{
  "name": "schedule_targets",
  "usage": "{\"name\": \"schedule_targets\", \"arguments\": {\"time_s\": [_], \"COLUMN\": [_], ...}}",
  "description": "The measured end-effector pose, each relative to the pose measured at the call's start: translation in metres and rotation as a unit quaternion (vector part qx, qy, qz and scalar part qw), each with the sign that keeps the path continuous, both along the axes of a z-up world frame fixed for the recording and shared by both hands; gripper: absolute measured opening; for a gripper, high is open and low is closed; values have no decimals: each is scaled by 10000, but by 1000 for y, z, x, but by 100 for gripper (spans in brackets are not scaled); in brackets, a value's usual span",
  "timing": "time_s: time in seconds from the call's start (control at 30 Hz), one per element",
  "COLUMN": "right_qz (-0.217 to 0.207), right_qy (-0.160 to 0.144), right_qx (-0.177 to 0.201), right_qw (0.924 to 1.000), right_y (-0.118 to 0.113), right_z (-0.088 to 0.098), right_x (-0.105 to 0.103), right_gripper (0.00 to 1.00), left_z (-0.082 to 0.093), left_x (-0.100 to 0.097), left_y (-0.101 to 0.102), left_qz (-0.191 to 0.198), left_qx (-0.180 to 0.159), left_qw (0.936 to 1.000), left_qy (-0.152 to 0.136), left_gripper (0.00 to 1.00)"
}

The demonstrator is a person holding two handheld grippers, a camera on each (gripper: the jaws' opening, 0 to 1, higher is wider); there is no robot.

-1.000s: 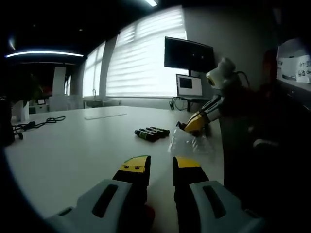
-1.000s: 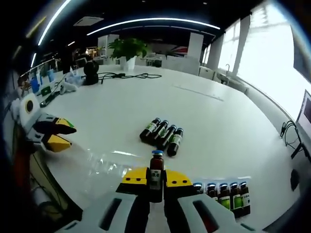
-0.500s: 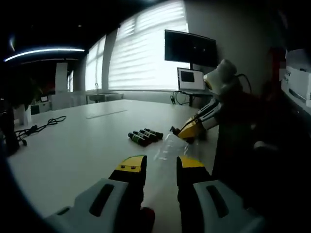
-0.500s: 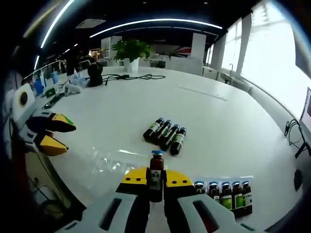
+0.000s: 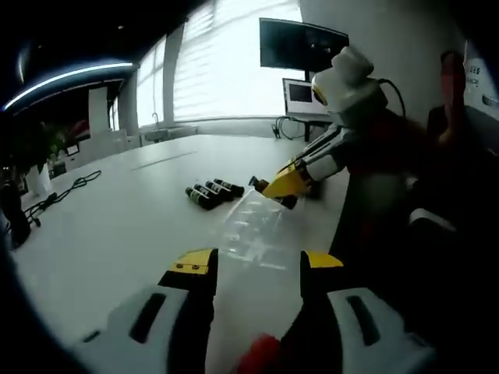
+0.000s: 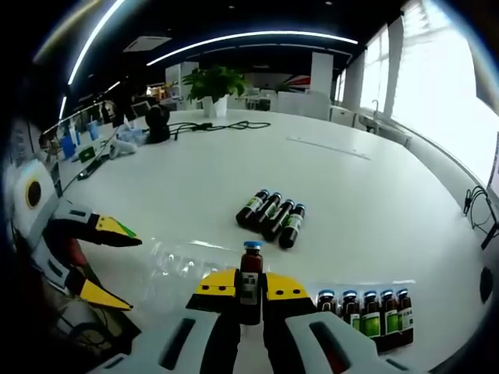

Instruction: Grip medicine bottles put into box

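My right gripper (image 6: 249, 290) holds one medicine bottle (image 6: 250, 274) upright between its closed jaws. My left gripper (image 5: 257, 265) has opened wider, its jaws now either side of the clear box (image 5: 253, 232), ready to steady it.

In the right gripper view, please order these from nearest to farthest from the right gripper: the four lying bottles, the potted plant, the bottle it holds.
1. Held bottle, between the right gripper jaws.
2. Four lying bottles, mid-table ahead.
3. Potted plant, far table edge.
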State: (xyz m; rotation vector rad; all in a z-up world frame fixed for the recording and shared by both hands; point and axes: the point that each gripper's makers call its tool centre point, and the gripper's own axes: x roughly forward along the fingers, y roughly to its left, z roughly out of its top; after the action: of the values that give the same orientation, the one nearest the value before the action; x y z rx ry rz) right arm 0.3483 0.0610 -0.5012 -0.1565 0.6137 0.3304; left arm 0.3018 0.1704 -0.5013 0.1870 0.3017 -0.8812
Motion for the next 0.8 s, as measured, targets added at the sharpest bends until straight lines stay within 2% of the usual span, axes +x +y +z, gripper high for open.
{"name": "schedule_targets", "arguments": {"time_s": [0.37,0.63,0.8], "right_qz": [-15,-140,-46], "right_qy": [31,12,67], "right_qx": [66,138,24], "right_qw": [10000,9998,10000], "right_y": [0,-2,2], "right_z": [1,3,-2], "right_x": [0,2,0], "right_gripper": [6,7,7], "left_z": [-8,-12,-11], "left_x": [12,22,23], "left_y": [8,13,13], "left_qz": [108,166,156], "left_qx": [325,387,366], "left_qw": [9993,9990,9991], "left_qy": [-148,-153,-153], "left_gripper": [36,35,35]}}
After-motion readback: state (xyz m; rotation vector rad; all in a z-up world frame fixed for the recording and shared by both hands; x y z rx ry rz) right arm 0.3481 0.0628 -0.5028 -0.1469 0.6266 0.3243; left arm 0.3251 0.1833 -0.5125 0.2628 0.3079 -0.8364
